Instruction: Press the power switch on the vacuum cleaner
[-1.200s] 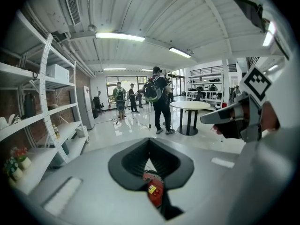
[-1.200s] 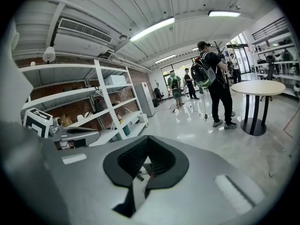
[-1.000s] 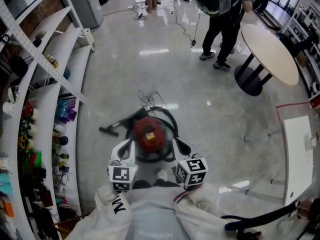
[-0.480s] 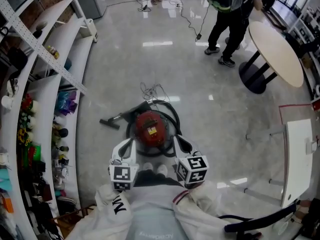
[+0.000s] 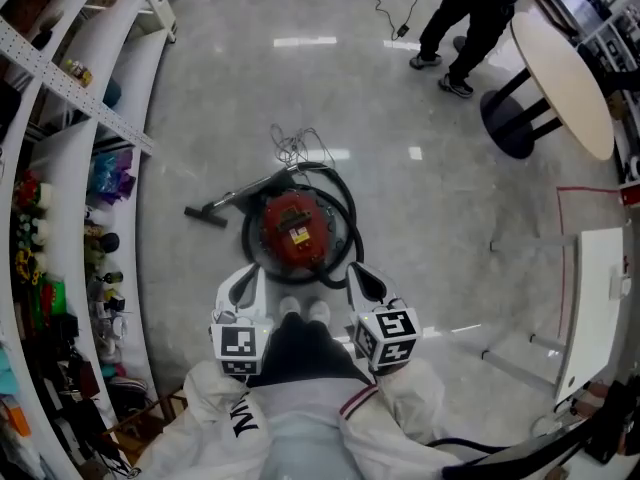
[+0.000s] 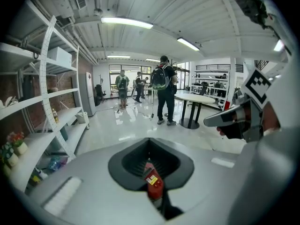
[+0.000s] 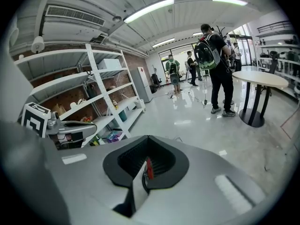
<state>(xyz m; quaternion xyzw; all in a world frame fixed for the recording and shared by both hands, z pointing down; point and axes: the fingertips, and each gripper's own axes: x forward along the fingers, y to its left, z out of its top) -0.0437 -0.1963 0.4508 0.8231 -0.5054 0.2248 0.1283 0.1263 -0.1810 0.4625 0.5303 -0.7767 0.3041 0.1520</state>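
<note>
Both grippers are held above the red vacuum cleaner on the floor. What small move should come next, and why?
Probably lower the right gripper toward the top of the vacuum cleaner. It and the left gripper hang well above the machine, jaws together and empty, touching nothing. From here I cannot make out the switch itself.

Bright strip lights (image 6: 126, 22), floor (image 5: 420, 218) glare, fisheye

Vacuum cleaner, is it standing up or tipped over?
Upright: the head view shows the vacuum cleaner from above, red top facing up.
</note>
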